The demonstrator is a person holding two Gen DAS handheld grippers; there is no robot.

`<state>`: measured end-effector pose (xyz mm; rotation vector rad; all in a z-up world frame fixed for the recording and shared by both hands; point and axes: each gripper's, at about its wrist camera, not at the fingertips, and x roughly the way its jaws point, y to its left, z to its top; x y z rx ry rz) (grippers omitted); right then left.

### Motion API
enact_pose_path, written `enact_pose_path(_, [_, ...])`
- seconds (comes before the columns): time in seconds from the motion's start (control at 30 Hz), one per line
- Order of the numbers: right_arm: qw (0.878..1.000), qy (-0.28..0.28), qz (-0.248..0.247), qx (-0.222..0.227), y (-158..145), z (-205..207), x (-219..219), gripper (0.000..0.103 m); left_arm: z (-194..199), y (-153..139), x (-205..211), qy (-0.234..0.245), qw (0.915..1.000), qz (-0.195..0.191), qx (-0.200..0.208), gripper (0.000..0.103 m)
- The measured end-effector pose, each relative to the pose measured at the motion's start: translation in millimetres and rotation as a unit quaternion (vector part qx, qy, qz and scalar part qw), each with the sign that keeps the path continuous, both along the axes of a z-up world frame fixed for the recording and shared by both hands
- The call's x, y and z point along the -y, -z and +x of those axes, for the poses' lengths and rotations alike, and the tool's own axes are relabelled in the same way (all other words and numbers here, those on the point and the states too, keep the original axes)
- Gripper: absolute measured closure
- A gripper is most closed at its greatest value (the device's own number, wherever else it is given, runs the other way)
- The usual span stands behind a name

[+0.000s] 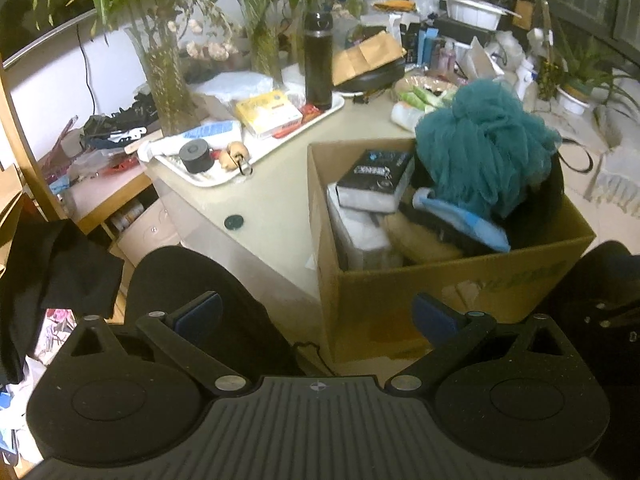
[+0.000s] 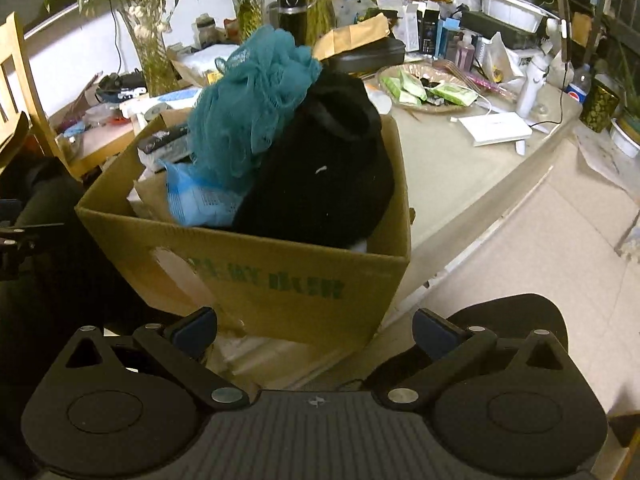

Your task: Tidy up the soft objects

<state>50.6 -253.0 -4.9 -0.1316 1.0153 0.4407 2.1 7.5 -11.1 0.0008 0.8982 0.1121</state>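
Note:
An open cardboard box (image 1: 440, 284) (image 2: 280, 276) stands at the table's near edge. A teal mesh bath puff (image 1: 480, 140) (image 2: 256, 100) sits on top of its contents, beside a black fleece item (image 2: 328, 176) and a light blue mesh cloth (image 1: 476, 224) (image 2: 200, 196). A black book (image 1: 376, 180) and white packets lie in the box's left side. My left gripper (image 1: 318, 314) is open and empty, in front of the box's left corner. My right gripper (image 2: 316, 326) is open and empty, just before the box's front wall.
A white tray (image 1: 320, 118) with small items, a black flask (image 1: 318, 60) and vases of plants (image 1: 168, 76) stand behind the box. A woven plate of green packets (image 2: 424, 92), bottles and a white booklet (image 2: 496, 128) lie at the right. Black chair backs (image 1: 200, 300) sit below the table edge.

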Motion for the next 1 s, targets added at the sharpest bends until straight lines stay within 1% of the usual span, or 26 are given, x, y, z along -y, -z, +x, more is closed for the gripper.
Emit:
enact_pose_path(0.17, [1.0, 0.003, -0.017, -0.002, 3.2, 1.4, -4.0, 0.0, -0.1, 3.6, 3.1, 0.008, 0.9999, 0.001, -0.014, 0.0])
enact_pose_path(0.3, [1.0, 0.007, -0.022, 0.004, 2.6, 1.6, -3.9, 0.0, -0.8, 4.3, 3.7, 0.018, 0.9997, -0.009, -0.015, 0.0])
enact_pose_path(0.37, [1.0, 0.007, -0.024, 0.004, 2.3, 2.0, -3.8, 0.0, -0.6, 4.2, 5.6, 0.019, 0.9997, -0.007, -0.016, 0.0])
enact_pose_path(0.6, [1.0, 0.013, -0.023, 0.005, 1.5, 2.4, -2.6, 0.0, 1.9, 4.8, 9.8, 0.025, 0.9995, 0.006, -0.019, 0.0])
enact_pose_path(1.0, [1.0, 0.026, -0.017, 0.006, -1.4, 3.4, -1.9, 0.0, 2.8, 1.4, 7.5, 0.028, 0.9995, -0.006, -0.014, 0.0])
